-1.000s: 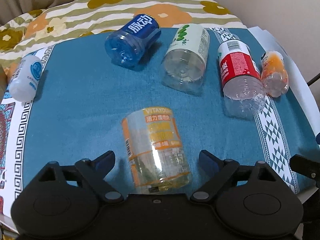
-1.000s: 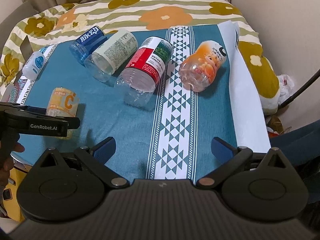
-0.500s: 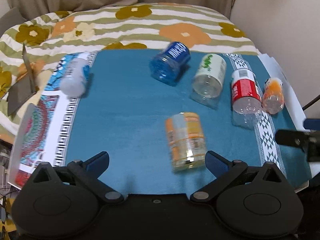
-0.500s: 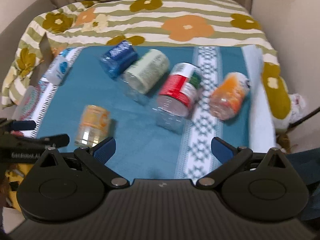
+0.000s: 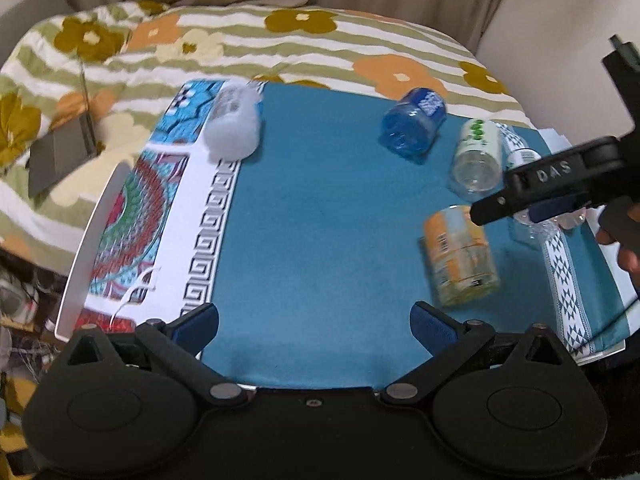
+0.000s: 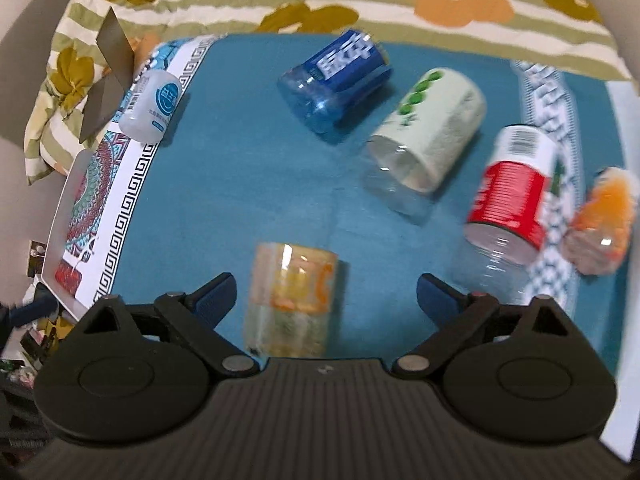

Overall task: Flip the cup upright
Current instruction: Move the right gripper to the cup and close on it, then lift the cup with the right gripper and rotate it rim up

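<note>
Several cups cut from plastic bottles lie on their sides on a teal cloth (image 5: pixel 320 208). The orange-labelled cup (image 6: pixel 292 300) lies nearest, between the open fingers of my right gripper (image 6: pixel 326 300), which is not closed on it. It also shows in the left wrist view (image 5: pixel 460 256), right of my open, empty left gripper (image 5: pixel 314 328). The right gripper (image 5: pixel 532 196) shows there hovering just above and beyond that cup. A blue cup (image 6: pixel 334 80), a white-green cup (image 6: pixel 428 144), a red-labelled cup (image 6: pixel 512 192), a small orange cup (image 6: pixel 604 220) and a white cup (image 6: pixel 150 108) lie further off.
The cloth covers a board (image 5: pixel 80 264) resting on a flowered striped quilt (image 5: pixel 280 44). A patterned border (image 5: pixel 152 216) runs along the cloth's left side. A grey folded card (image 5: pixel 60 152) stands left of the board. A wall (image 5: pixel 560 20) rises at the right.
My left gripper has pulled back and left, away from the orange-labelled cup. My right gripper has moved left and down until its open fingers flank that cup.
</note>
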Available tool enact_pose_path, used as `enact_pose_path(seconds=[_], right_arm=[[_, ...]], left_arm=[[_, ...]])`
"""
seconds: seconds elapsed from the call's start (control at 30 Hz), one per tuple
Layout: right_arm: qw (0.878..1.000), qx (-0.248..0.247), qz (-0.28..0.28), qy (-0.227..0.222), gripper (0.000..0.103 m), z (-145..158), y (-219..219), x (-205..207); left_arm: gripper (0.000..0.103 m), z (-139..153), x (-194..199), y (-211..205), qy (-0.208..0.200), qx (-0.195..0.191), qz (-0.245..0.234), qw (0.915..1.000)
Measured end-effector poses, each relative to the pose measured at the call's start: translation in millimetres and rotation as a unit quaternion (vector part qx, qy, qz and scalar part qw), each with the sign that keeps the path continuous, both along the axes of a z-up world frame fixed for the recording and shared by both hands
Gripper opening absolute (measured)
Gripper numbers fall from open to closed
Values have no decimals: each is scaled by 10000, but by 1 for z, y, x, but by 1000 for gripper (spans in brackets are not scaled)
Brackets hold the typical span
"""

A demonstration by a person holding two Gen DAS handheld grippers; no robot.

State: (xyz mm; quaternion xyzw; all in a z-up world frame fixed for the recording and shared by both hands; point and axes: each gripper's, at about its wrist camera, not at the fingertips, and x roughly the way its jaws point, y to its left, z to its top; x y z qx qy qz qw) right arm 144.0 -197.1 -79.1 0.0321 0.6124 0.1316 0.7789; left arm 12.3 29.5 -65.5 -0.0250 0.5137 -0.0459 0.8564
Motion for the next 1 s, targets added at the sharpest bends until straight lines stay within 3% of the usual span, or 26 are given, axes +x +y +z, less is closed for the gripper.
enact_pose_path(seconds=[0.1,0.33,0.57,0.8,1.0], right_arm=[[9997,-6,-61,231,101,-13,9,12],[9971,67,-224,724,87,-36,16,28],[9945,215,-380,950,75,-43,13,31],[9958,265,-363,797,72,-37,13,26],[9969,492,-501,357,71,-12,10,12]], left_arm=[[103,-8,1,16,85,-85,54,9999],[103,-18,3,40,185,-95,71,9998],[103,-21,7,48,246,-174,102,9995],[103,-20,10,46,254,-210,60,9994],[103,-12,10,47,183,-195,-2,9996]])
